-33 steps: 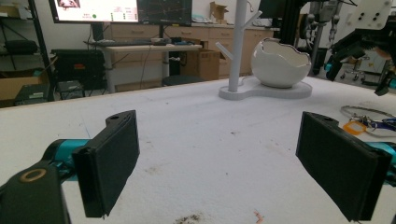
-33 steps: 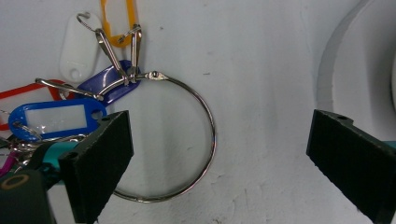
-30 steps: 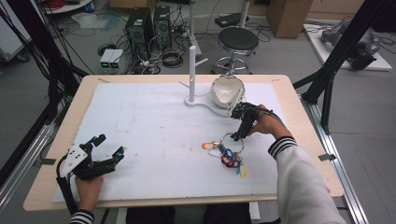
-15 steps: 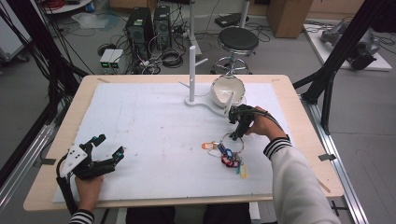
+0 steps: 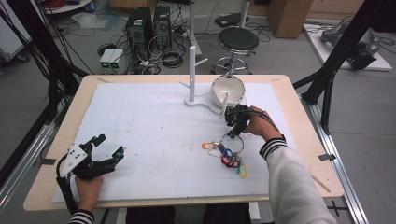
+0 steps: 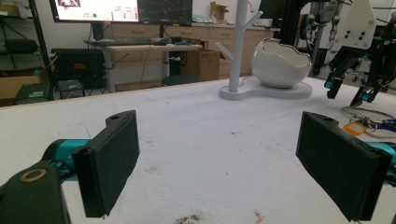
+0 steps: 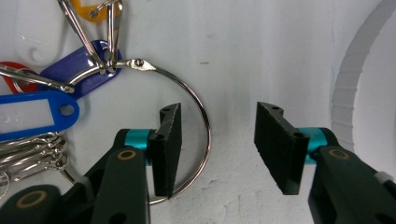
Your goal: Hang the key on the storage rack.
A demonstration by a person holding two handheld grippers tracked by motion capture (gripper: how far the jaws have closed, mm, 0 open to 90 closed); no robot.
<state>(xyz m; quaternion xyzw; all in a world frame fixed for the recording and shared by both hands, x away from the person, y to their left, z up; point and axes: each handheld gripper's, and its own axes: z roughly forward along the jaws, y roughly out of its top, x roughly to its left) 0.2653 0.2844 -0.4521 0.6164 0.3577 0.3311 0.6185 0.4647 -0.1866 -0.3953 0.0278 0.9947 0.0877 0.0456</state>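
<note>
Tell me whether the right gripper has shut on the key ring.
Open. In the right gripper view the right gripper has its jaws apart, straddling the wire of the key ring without pinching it.

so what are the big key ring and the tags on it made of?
Key ring: looks like polished steel wire, thin, silvery, with bright glints. Tags: probably glossy moulded plastic in blue, red and orange, some with white label windows. The right gripper is open over the ring.

The left hand-held gripper [image 5: 106,145] lay low near the person's own edge of the table, its jaws spread wide and holding nothing. The right hand-held gripper [image 5: 232,128] pointed steeply downward from a bent wrist, forearm reaching forward, its jaws parted.
</note>
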